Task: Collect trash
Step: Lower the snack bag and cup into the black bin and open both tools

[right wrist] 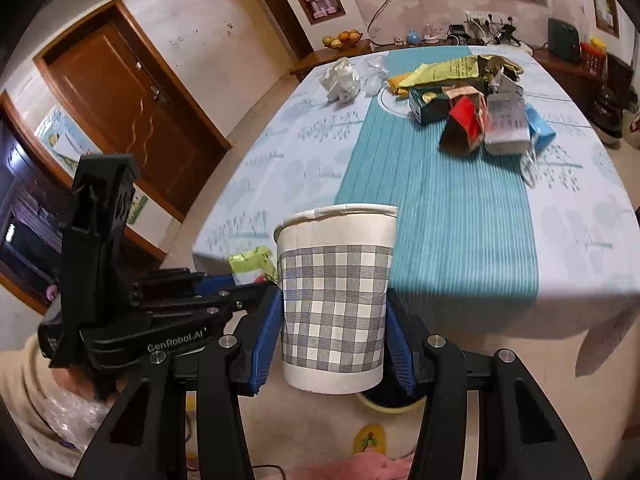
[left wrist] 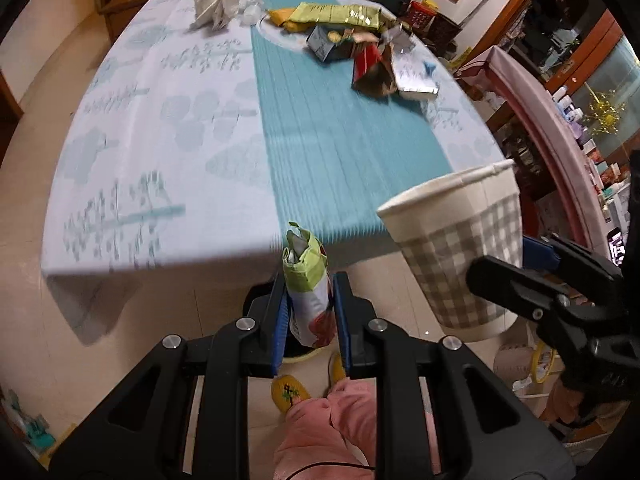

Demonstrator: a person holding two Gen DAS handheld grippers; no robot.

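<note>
Grippers both loaded. Left gripper (left wrist: 309, 304) is clamped on a green-topped snack wrapper (left wrist: 310, 292), held upright between the blue pads (left wrist: 280, 320) off the near table (left wrist: 168, 120) edge. Right gripper (right wrist: 334, 336) grips a checked paper cup (right wrist: 334, 296) upright, pads pressed to both sides. Remaining trash pile (left wrist: 360, 48) lies across the table's far end.

Two grippers: left (left wrist: 310, 308), right (right wrist: 334, 320). One checked cup (right wrist: 335, 300), one green-topped packet (left wrist: 310, 300). Far end of the table (right wrist: 440, 208): one white crumpled wad (right wrist: 341, 79); one pile of wrappers and boxes (right wrist: 472, 100), count unclear.
</note>
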